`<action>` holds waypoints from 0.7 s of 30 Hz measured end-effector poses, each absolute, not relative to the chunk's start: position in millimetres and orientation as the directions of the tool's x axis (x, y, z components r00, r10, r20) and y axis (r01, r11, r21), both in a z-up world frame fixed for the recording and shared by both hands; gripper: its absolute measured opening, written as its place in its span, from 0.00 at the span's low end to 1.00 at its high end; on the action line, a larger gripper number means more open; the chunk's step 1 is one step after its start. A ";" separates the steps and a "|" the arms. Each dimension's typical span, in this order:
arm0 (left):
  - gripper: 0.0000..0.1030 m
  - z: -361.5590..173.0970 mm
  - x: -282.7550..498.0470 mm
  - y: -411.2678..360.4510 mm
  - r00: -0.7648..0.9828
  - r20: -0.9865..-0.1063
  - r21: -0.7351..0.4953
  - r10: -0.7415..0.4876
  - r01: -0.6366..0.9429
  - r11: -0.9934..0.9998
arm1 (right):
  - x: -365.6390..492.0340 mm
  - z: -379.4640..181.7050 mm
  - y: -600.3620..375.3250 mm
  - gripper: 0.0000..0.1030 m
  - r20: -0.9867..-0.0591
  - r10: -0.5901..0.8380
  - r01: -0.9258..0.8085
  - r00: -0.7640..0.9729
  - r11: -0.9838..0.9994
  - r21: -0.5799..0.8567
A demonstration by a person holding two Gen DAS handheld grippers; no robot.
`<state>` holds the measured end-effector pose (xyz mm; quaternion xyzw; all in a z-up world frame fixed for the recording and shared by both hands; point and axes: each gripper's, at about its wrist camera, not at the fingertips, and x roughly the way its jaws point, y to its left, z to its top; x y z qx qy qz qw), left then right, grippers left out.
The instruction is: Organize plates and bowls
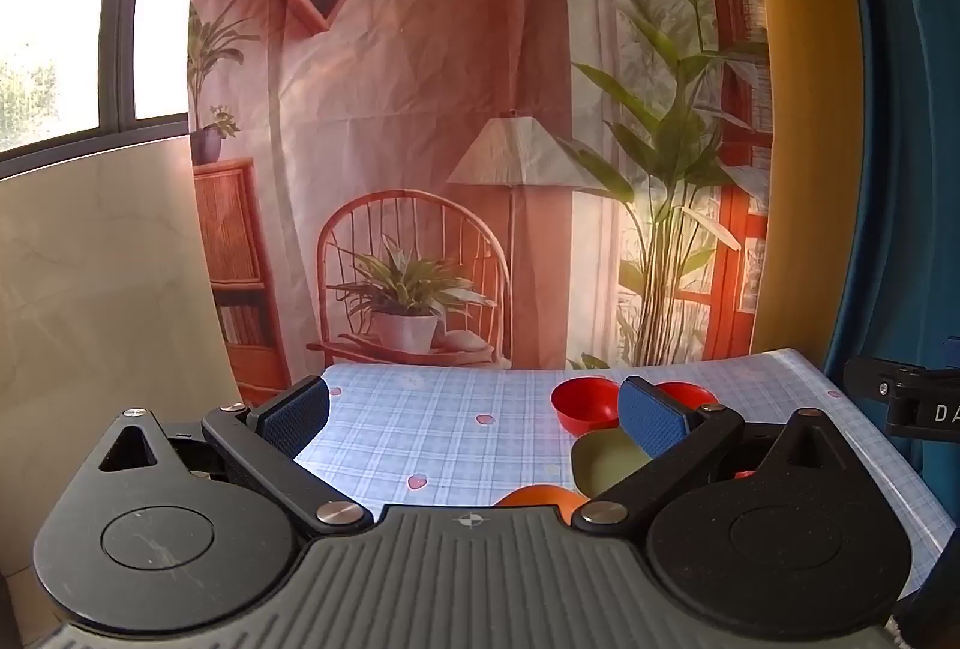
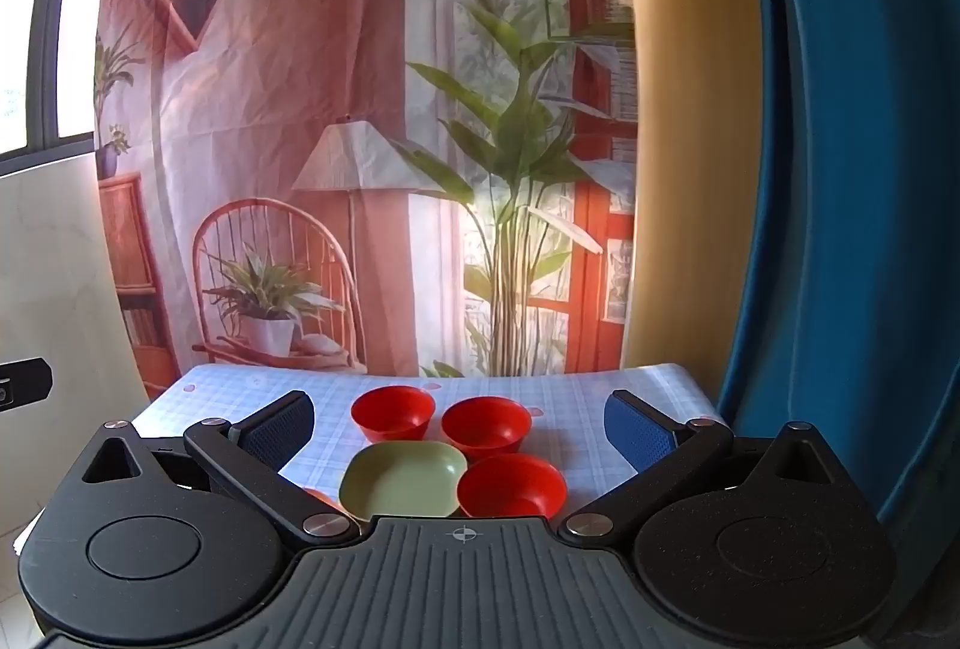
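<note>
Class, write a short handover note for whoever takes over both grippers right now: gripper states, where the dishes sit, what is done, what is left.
Left gripper: open, empty, above the table.
Right gripper: open, empty, facing the dishes.
Three red bowls and a green dish stand close together on the table, unstacked; an orange dish is partly hidden nearer the left gripper.
Done: nothing grasped or stacked.
Left: probably nest the red bowls and group the dishes.

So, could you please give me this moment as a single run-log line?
stage: pre-grasp | left gripper: open, empty | right gripper: open, empty | table: three red bowls, green dish, orange item partly hidden
</note>
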<state>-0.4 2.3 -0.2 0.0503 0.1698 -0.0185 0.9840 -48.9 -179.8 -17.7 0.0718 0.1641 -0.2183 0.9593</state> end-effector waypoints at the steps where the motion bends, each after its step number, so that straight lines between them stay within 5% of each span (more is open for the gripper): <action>1: 1.00 -0.5 0.0 2.4 0.941 -0.338 0.093 -0.020 0.055 0.994 | -49.0 -17.5 -179.8 1.00 -0.346 -0.395 0.442 0.851 0.895 0.066; 21: 1.00 0.2 -0.7 2.4 0.936 -0.351 0.083 -0.024 0.056 0.995 | -50.6 -18.5 -178.6 1.00 -0.343 -0.404 0.452 0.848 0.889 0.071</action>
